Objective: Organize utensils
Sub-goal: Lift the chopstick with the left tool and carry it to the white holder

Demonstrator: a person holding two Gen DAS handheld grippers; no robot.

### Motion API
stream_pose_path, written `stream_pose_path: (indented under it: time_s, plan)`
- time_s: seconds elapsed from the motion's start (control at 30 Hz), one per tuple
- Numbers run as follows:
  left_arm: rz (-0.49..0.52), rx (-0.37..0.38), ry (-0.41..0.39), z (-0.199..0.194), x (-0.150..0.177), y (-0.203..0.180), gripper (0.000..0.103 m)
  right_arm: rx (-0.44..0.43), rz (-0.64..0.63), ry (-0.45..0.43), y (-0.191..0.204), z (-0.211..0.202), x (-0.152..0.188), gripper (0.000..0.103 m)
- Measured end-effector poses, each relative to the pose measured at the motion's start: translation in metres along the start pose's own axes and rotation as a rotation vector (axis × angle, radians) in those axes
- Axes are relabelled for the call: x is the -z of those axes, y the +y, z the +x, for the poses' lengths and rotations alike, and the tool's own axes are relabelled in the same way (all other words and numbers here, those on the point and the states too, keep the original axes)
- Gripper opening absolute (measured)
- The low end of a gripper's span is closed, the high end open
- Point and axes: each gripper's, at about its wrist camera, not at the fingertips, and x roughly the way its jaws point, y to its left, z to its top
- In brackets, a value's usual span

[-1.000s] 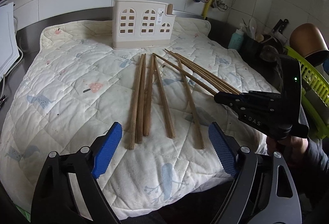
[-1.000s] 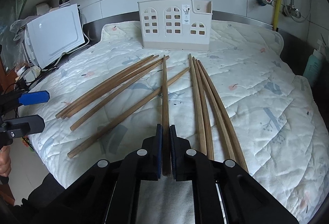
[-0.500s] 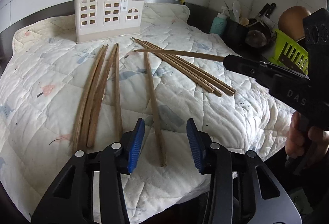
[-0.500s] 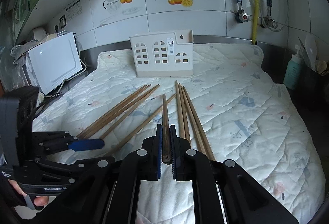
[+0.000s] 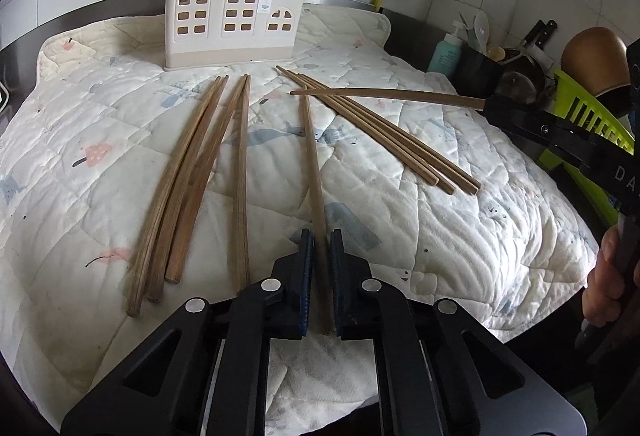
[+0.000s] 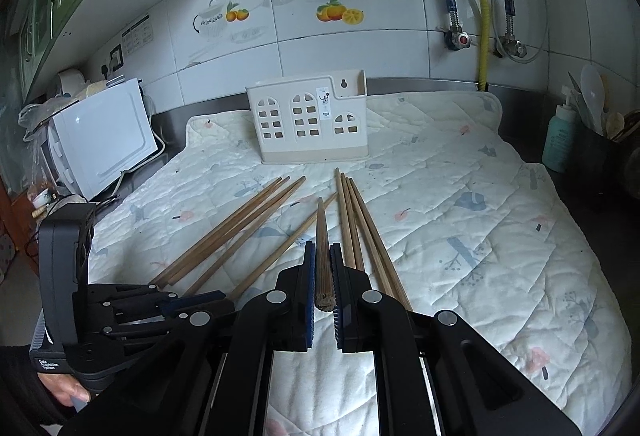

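Observation:
Several long wooden chopsticks lie on a white quilted cloth (image 5: 460, 220). My left gripper (image 5: 322, 252) is shut on one chopstick (image 5: 312, 155) that still lies on the cloth. My right gripper (image 6: 323, 272) is shut on another chopstick (image 6: 323, 236) and holds it in the air above the cloth; it shows in the left wrist view (image 5: 384, 95) too. A cream utensil holder (image 5: 232, 23) with window-shaped holes stands upright at the back of the cloth, also in the right wrist view (image 6: 312, 119).
A white appliance (image 6: 100, 135) stands left of the cloth. A teal bottle (image 5: 446, 55), a dark pot of utensils (image 5: 480, 71), a brown bowl (image 5: 592, 55) and a green rack (image 5: 584, 123) stand at the right. A tiled wall with pipes is behind.
My left gripper has moved onto one chopstick and closed its jaws on it. My right gripper has lifted its chopstick off the cloth and raised it higher.

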Motion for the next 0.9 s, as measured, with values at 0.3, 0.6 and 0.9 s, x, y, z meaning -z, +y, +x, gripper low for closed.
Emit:
stream_pose_path:
  time_s: [0.3, 0.6, 0.9]
  plan:
    - [-0.035, -0.052, -0.100, -0.033, -0.018, 0.018, 0.005, -0.010, 0.043, -0.076, -0.004, -0.028, -0.021, 0.007]
    - [0.013, -0.074, -0.205, -0.064, -0.053, 0.028, 0.005, -0.065, 0.061, -0.117, -0.005, -0.048, -0.060, 0.007]
    - [0.022, -0.064, -0.220, -0.075, -0.085, 0.038, 0.005, -0.072, -0.023, -0.086, 0.002, -0.038, -0.102, 0.007]
